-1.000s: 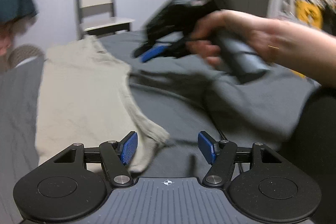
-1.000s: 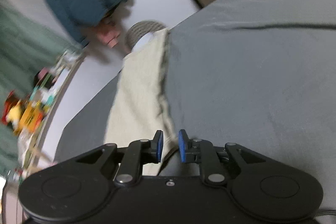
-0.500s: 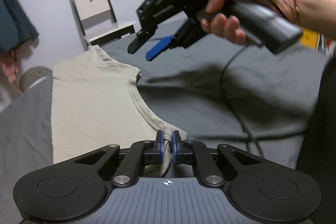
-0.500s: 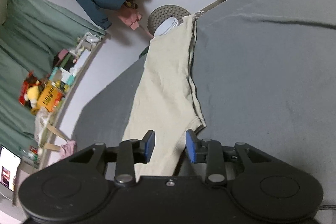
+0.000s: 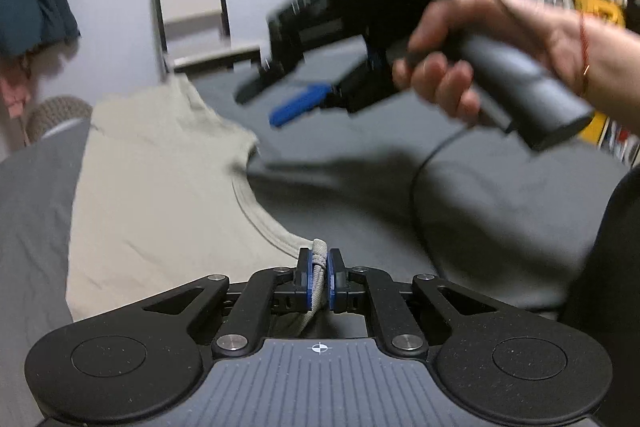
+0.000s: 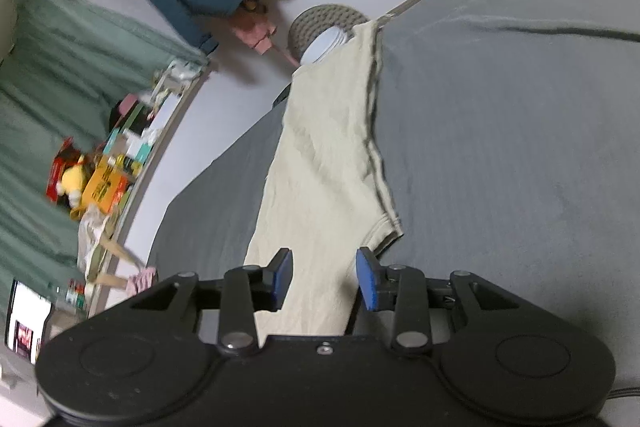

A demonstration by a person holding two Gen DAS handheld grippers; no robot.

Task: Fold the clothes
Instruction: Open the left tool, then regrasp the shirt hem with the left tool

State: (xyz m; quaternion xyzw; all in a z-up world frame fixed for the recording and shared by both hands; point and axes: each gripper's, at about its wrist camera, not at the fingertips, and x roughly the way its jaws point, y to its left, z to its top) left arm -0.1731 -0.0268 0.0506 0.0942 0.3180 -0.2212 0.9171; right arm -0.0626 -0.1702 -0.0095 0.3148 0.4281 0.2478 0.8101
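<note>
1. Beige cloth, a shirt point(image 5: 160, 195), lay flat on the grey bedsheet point(image 5: 500, 211) in the left wrist view, stretching from the near edge toward the far left. The left gripper point(image 5: 319, 281) had its blue pads pressed together on a bunched corner of the shirt's near right hem. Above and to the right, a hand point(image 5: 480, 59) held the right gripper point(image 5: 298, 105), blurred, well clear of the cloth.

2. In the right wrist view, the right gripper point(image 6: 325, 279) stood spread, gripping nothing; the shirt point(image 6: 328, 163) lay beneath and beyond its fingers, running away to the far edge of the bedsheet point(image 6: 520, 131), whether touching them I cannot tell.
</note>
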